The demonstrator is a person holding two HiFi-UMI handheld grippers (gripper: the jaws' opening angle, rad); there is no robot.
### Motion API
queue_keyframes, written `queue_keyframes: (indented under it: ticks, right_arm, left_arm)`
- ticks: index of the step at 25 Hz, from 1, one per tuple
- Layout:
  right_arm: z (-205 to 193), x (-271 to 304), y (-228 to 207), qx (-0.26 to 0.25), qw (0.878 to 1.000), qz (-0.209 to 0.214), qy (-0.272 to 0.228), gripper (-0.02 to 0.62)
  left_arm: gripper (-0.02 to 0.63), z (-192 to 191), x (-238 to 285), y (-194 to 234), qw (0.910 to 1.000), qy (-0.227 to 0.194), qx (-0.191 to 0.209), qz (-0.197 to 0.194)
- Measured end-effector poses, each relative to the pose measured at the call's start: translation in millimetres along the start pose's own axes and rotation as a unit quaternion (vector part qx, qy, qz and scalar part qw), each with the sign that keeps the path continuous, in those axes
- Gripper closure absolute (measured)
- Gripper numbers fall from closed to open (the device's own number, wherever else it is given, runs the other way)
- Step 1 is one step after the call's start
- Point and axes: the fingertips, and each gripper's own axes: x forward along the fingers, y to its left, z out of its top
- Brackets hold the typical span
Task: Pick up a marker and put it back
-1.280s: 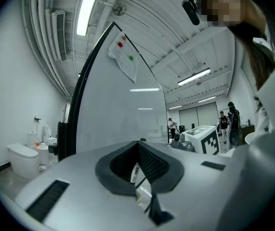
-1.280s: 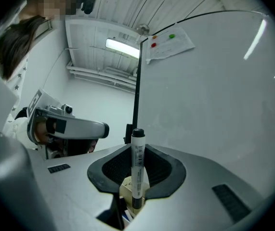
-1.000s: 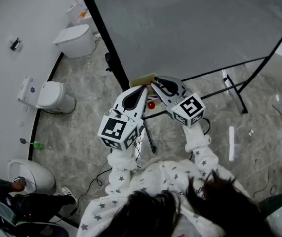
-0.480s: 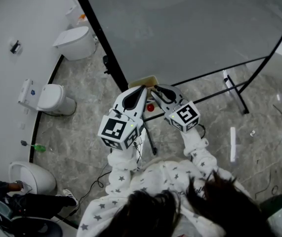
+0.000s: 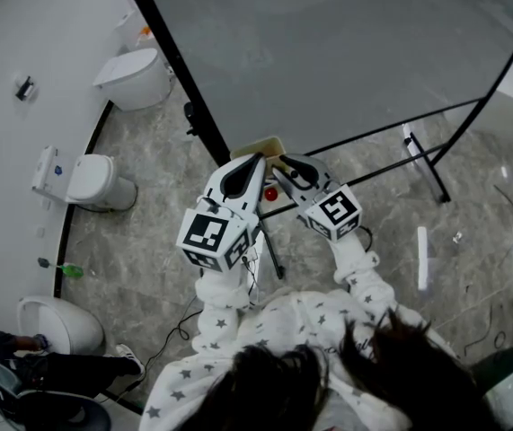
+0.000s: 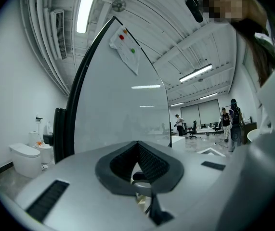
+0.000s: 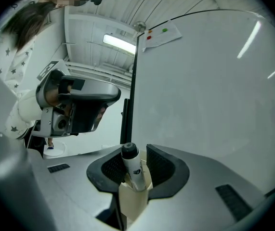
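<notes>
Our right claw (image 7: 135,152) stands parted around the marker (image 7: 133,170), and the pad at 3 o'clock is clear of the barrel. Our left claw (image 6: 138,146) is closed. The marker sits in a beige holder (image 7: 131,203), its long axis near upright and its cap leaning toward 11 o'clock. If the claw closes off-centre, it could jam the marker against the holder.

- We see a whiteboard (image 5: 328,52) in a black frame.
- Left of the whiteboard: white toilets (image 5: 94,180) and a green bottle (image 5: 69,268).
- On the whiteboard's top corner: a paper sheet (image 6: 127,52).
- Under the whiteboard: marble floor (image 5: 148,268).
</notes>
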Motion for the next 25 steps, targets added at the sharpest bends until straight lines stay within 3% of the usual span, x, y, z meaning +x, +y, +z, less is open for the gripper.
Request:
queue_keyframes:
  ticks: [1,3,11,20,23,24,25]
  right_arm:
    - [2,-1,2,0.002,1.000,0.002,0.000,0.513]
    - [10,-3,6,0.010,1.000,0.008,-0.004,0.446]
    - [74,-23,15,-0.041,0.999,0.000,0.000,0.446]
    - [137,-49,37,-0.006,0.999,0.031,-0.007,0.446]
    - [148,-58,45,-0.011,0.999,0.031,-0.008,0.534]
    - [150,-60,48,-0.011,0.999,0.034,-0.007,0.589]
    - [152,-62,51,-0.009,0.999,0.039,-0.008,0.589]
  left_arm:
    - [0.604,1,0,0,1.0000,0.000,-0.001,-0.001]
    - [0.604,4,-1,-3,1.0000,0.001,-0.002,-0.004]
    - [0.604,20,-4,-13,0.9999,0.004,-0.002,-0.011]
    - [0.604,30,-20,-21,1.0000,0.000,0.004,-0.005]
    - [0.604,34,-28,-29,1.0000,0.000,0.001,-0.006]
    - [0.604,37,-30,-32,1.0000,-0.001,0.000,-0.006]
    - [0.604,40,-32,-34,1.0000,-0.002,-0.001,-0.007]
